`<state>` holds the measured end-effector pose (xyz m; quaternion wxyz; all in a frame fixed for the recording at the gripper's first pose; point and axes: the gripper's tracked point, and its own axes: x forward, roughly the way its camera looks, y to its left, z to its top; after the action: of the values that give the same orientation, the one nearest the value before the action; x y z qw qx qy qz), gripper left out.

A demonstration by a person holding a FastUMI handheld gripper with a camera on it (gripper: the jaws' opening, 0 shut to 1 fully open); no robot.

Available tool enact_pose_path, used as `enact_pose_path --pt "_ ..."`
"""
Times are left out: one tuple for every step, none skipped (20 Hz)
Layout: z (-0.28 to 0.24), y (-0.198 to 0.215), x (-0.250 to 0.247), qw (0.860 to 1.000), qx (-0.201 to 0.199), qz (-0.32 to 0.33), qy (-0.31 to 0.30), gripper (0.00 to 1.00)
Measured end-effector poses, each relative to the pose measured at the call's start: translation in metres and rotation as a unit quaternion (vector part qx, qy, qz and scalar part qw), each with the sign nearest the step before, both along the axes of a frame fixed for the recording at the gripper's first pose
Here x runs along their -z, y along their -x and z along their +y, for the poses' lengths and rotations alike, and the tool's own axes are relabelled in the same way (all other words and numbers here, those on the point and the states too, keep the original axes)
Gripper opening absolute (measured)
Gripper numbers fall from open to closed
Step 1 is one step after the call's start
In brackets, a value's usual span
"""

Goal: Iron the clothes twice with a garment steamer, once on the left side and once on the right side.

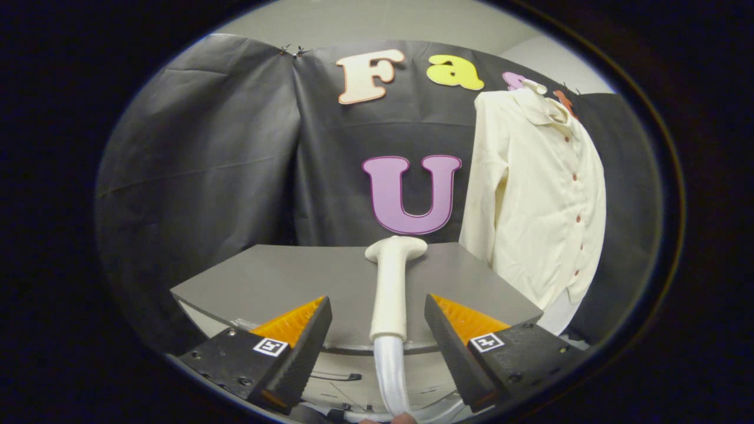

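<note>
Gripper view: gripper (377, 330) fingers spread wide, steamer handle (390, 288) between them, neither finger touching it. Steamer lies on grey table (265, 277), head toward wall, ribbed hose (392, 377) trailing off near edge.

Risk: off-centre closure may roll smooth rounded handle or let it slip; hose drag may twist head on lift.

Cream button shirt (542, 194) hangs beyond table to right, sleeve limp, front faintly creased

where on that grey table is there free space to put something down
The grey table is bare left of the steamer handle, toward the black cloth. A narrower patch lies right of it, crowded by the hanging shirt. The gripper has its jaws open either side of the handle.
</note>
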<state>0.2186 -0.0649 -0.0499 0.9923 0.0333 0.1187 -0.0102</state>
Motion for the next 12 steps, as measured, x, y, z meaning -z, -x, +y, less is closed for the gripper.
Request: enact_pose_path --pt "-0.001 -0.006 0.004 1.0 -0.003 0.007 -0.005 0.97" --pt "-0.003 -0.012 0.006 1.0 -0.001 0.015 -0.006 0.97" --pt "-0.006 -0.018 0.011 1.0 -0.001 0.024 -0.006 0.96" --pt "-0.008 -0.024 0.013 1.0 -0.001 0.029 -0.002 0.96" --pt "-0.012 -0.029 0.017 0.999 0.001 0.037 0.004 0.96" --pt "-0.014 -0.034 0.02 0.999 0.001 0.045 0.008 0.96" --pt "-0.014 -0.038 0.024 0.999 0.001 0.05 0.007 0.96" --pt "-0.017 -0.042 0.026 0.999 0.003 0.053 0.01 0.97" --pt "-0.019 -0.047 0.029 0.998 0.007 0.06 0.017 0.96" --pt "-0.023 -0.052 0.032 0.997 0.01 0.066 0.024 0.96" --pt "-0.027 -0.056 0.038 0.997 0.015 0.073 0.03 0.92" --pt "-0.027 -0.057 0.042 0.996 0.01 0.082 0.024 0.9"
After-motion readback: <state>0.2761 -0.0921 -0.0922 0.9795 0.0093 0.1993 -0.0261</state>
